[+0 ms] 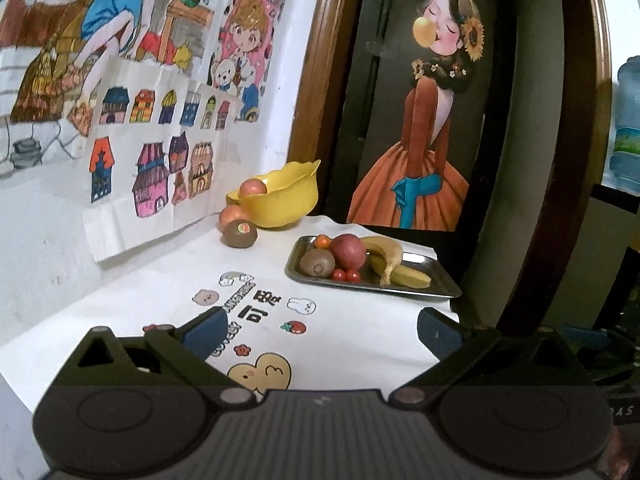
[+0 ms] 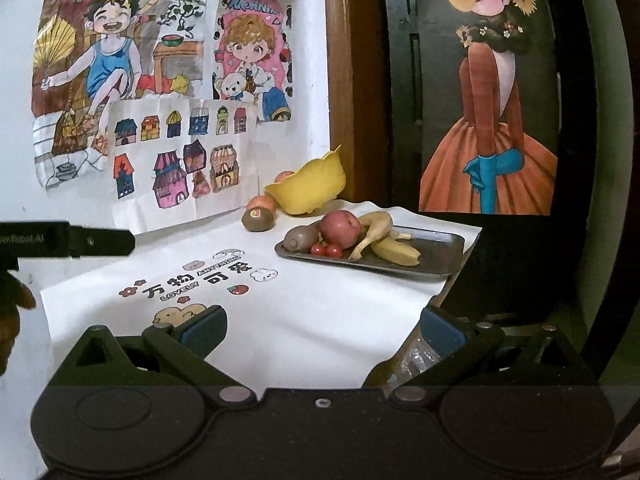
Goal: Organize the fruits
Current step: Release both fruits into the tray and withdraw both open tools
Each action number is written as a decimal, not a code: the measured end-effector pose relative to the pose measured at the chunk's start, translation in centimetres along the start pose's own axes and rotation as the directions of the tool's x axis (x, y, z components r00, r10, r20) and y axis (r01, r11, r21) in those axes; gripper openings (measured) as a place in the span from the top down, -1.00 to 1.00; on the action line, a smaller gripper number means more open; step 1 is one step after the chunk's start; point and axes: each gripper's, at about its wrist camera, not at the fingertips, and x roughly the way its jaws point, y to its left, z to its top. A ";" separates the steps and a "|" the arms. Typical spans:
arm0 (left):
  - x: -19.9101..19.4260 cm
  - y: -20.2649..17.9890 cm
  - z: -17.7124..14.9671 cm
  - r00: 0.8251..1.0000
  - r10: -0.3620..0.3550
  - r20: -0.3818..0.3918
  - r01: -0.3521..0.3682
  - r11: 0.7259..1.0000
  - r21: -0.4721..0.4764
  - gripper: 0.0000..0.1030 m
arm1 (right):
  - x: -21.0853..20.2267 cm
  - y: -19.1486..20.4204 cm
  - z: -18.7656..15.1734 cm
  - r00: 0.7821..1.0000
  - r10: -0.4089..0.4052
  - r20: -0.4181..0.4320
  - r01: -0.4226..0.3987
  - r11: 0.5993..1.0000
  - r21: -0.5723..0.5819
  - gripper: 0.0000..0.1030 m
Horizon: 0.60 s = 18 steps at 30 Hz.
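Jaws: left gripper (image 1: 318, 330) and right gripper (image 2: 322, 330) both wide, empty.
Tray (image 1: 436, 280): kiwi (image 1: 317, 263), apple (image 1: 348, 251), banana (image 1: 386, 258).

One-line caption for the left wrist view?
Open left gripper faces a metal tray of fruit and a yellow bowl.

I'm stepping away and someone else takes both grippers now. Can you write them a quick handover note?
Left gripper: open, empty, hovering above the white printed tablecloth.
Right gripper: open, empty, also short of the fruit.
Metal tray: brown kiwi, red apple, yellow bananas, small red tomatoes.
Tipped yellow plastic bowl by the wall: one peach-coloured fruit inside; another and a stickered kiwi on the cloth beside it.
Done: unclear. Left: sort the loose fruit.
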 end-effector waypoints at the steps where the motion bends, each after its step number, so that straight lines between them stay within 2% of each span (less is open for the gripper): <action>1: -0.2 -0.1 0.3 1.000 0.000 0.002 0.000 1.000 0.010 -0.99 | -0.1 0.0 0.2 1.000 0.001 -0.002 -0.001 1.000 -0.003 -0.99; 7: -1.3 -0.4 1.9 0.999 0.023 0.042 -0.026 0.998 0.065 -0.99 | -0.4 0.1 1.7 0.999 0.032 0.008 -0.031 0.998 -0.055 -0.99; 11: -1.2 0.4 2.9 0.997 0.076 0.015 -0.077 0.996 0.050 -0.99 | 0.1 0.1 3.3 0.998 0.067 -0.009 -0.067 0.994 -0.090 -0.99; 14: -1.7 1.5 4.9 0.994 0.112 0.009 -0.113 0.993 0.035 -0.99 | 0.0 -0.2 6.2 0.988 0.155 -0.021 -0.156 0.981 -0.112 -0.99; 18: -2.5 2.3 8.5 0.984 0.170 0.058 -0.174 0.983 0.059 -0.99 | -0.3 0.3 11.6 0.979 0.202 0.029 -0.192 0.960 -0.202 -0.99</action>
